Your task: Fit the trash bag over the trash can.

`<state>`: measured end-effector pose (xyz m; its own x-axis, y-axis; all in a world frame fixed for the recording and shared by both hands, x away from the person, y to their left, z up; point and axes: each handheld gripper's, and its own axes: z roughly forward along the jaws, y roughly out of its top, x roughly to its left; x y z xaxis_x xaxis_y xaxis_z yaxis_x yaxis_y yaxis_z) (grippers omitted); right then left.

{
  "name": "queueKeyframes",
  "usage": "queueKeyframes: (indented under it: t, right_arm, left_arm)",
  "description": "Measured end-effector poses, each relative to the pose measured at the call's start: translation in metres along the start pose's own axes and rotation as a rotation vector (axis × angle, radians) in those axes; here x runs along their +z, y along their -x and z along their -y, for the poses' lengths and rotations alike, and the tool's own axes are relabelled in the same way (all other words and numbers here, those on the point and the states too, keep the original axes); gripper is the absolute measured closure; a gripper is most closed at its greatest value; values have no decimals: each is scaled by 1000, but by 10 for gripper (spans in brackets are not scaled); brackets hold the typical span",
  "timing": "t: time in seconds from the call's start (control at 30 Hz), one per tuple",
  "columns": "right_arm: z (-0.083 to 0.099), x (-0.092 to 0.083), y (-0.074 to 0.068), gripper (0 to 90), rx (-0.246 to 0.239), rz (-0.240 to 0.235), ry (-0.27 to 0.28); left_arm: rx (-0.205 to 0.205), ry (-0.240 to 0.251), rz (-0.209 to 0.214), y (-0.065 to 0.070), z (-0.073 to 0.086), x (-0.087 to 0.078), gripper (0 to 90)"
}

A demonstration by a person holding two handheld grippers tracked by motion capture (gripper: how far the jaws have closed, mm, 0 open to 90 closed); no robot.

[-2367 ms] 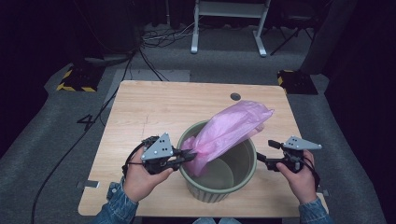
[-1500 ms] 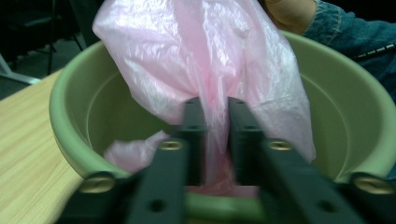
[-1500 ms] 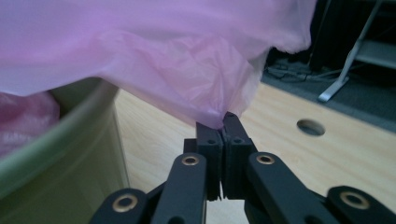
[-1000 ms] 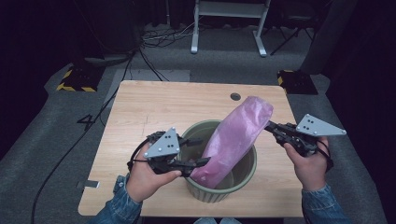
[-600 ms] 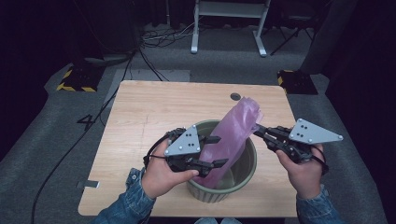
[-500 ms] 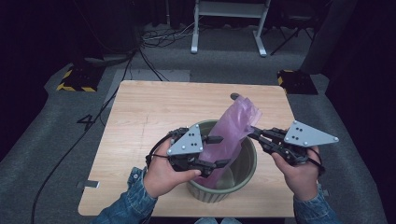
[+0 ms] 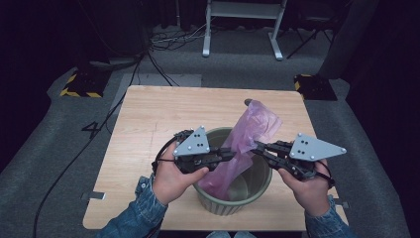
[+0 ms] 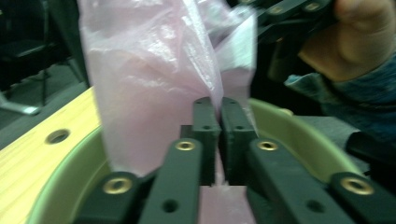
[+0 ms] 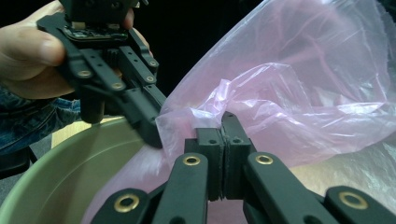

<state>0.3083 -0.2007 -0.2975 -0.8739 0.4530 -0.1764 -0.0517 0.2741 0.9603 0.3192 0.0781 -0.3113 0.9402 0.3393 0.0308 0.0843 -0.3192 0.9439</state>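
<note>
A pink plastic bag (image 7: 253,123) rises out of an olive-green bin (image 7: 218,204) at the table's near edge, its lower part inside the bin. My left gripper (image 7: 232,154) reaches over the bin's left rim; its jaws have just been closing and now pinch the bag film (image 8: 149,70), as the left gripper view (image 8: 219,105) shows. From the right, my right gripper (image 7: 255,146) is shut on a crumpled fold of the same bag (image 9: 303,84), seen close in the right gripper view (image 9: 223,122). The two grippers' tips stand almost together above the bin (image 9: 70,158).
The wooden table (image 7: 163,114) has a small hole (image 7: 247,101) behind the bag. The bin stands close to the front edge. On the grey floor beyond lie cables (image 7: 168,42), a white metal stand (image 7: 242,20) and hazard-striped blocks (image 7: 81,84).
The right gripper carried the bag's top leftward, so the bag stands more upright over the bin. The left gripper came in over the rim and closed on the bag.
</note>
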Motion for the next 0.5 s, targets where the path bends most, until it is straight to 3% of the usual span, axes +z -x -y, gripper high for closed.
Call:
queueKeyframes:
  t: [0.3, 0.5]
  right_arm:
    - [15, -21, 9, 898, 36, 42, -18]
    - [20, -32, 5, 900, 40, 47, -23]
  left_arm:
    - [1, -49, -113, -10, 12, -11, 900]
    - [-12, -73, -156, -17, 19, -14, 900]
